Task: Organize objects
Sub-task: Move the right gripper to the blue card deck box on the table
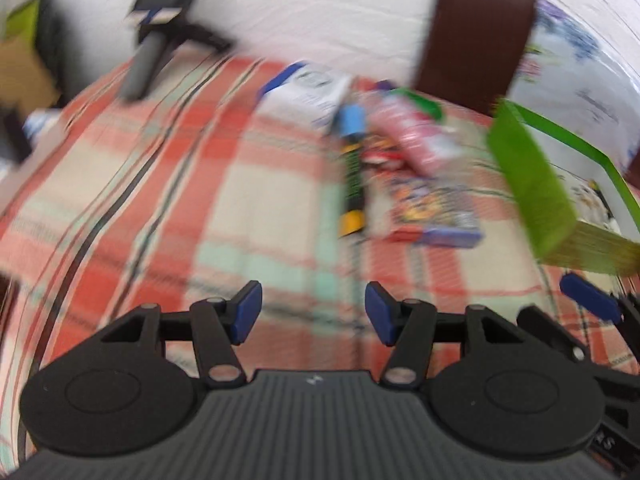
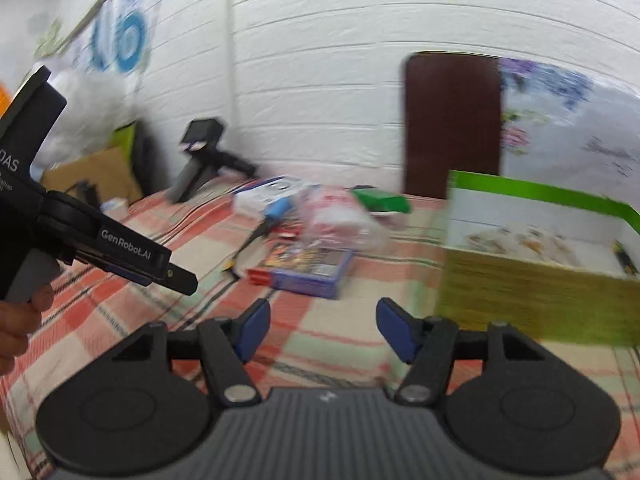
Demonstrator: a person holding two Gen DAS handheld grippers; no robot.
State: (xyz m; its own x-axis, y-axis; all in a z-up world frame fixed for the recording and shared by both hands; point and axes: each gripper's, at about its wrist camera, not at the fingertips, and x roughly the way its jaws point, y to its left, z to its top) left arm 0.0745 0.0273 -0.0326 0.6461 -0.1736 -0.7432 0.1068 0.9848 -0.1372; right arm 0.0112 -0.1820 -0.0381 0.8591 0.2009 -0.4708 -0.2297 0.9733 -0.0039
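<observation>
A pile of small items lies on the checked tablecloth: a white and blue box (image 1: 306, 94) (image 2: 268, 194), a pink packet (image 1: 418, 136) (image 2: 340, 216), a purple and red flat box (image 1: 436, 210) (image 2: 308, 266), a black and yellow tube (image 1: 353, 184) and a green packet (image 2: 382, 200). An open green box (image 1: 528, 184) (image 2: 536, 264) stands to the right. My left gripper (image 1: 313, 312) is open and empty, above the cloth short of the pile; it also shows in the right wrist view (image 2: 132, 260). My right gripper (image 2: 323, 330) is open and empty, near the green box.
A dark brown chair back (image 1: 476, 28) (image 2: 452, 124) stands behind the table against a white brick wall. A camera on a small tripod (image 1: 158, 36) (image 2: 200, 156) stands at the far left of the table. A cardboard box (image 2: 96, 176) sits at the left.
</observation>
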